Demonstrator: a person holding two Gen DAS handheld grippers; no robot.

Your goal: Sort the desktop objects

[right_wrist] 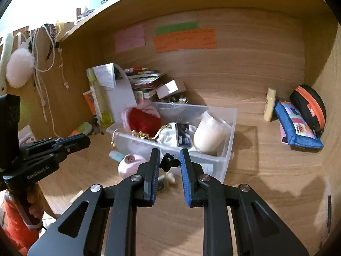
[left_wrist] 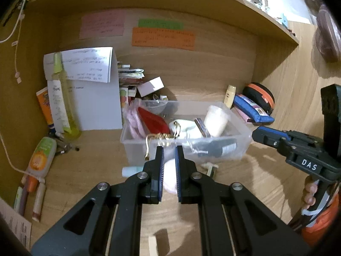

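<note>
Left edge of desk: a yellow-green spray bottle stands by the side wall; a lotion tube with an orange label and a few lip-balm sticks lie flat near the front-left corner.
Left gripper: my jaws are drawn together as far as they go, nothing pinched between them. Through the narrow gap I see a pale pink round thing on the desk below; I cannot tell what it is.
Small tube: a white tube with a mint cap lies on the desk just outside the bin's front wall.
Clear plastic bin: mid-desk, already holding a red pouch, a gold chain, a frosted white cup and a small blue-and-black box.
Right gripper: jaws nearly together, empty; a small black clip-like item shows on the desk beyond them, not gripped.
Right back corner: cream bottle, blue zip pouch, black case with orange zip, well apart from the bin.
Step, my reading: between picks, both hands free above the bin's front edge.
Next move calls for: opening one pair of jaws, dropping onto a loose item by the bin's front wall, probably the tube or the pink round thing, then lifting it over the rim.
</note>
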